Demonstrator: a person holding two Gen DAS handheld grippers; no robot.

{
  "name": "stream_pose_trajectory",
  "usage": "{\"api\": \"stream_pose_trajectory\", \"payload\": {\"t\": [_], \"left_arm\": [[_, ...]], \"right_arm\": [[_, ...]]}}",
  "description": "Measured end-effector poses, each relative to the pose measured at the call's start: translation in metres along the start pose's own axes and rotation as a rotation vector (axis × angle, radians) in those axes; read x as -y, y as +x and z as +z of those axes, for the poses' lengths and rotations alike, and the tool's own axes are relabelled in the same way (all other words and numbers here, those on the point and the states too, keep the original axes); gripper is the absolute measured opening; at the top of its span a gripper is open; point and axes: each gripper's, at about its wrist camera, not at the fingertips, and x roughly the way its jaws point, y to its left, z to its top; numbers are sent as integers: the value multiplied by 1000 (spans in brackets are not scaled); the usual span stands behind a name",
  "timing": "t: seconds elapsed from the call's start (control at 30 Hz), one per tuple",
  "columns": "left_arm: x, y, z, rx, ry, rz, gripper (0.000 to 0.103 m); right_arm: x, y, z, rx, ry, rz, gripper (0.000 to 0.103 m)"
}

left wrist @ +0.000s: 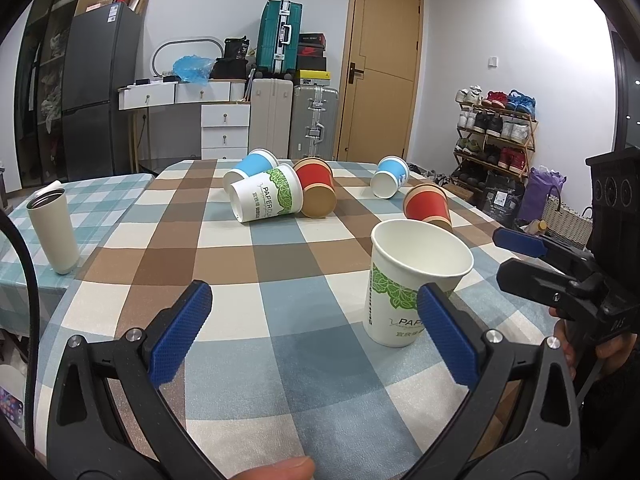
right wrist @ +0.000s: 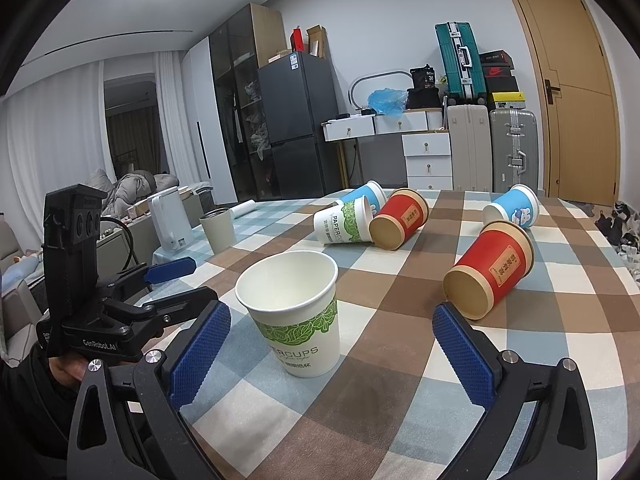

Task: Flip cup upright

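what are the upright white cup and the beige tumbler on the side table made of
The upright white cup looks like matte paper: thin rolled rim, printed green leaves and the word PAPERCUPS. The beige tumbler seems coated metal: matte body, with a shiny steel-like rim, though plastic cannot be ruled out.

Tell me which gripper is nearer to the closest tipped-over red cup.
Right. The right gripper is open, one fingertip close beside the red cup. The left gripper, also open, sits beyond the upright white cup, with the red cup farther behind.
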Motion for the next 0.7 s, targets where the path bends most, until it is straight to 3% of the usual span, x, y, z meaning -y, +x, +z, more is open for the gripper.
{"api": "stream_pose_trajectory", "payload": {"t": [0.7], "left_arm": [[26,-4,-8,3,4,1,102]], "right_arm": [[-1,0,0,0,-1,-1,103]]}}
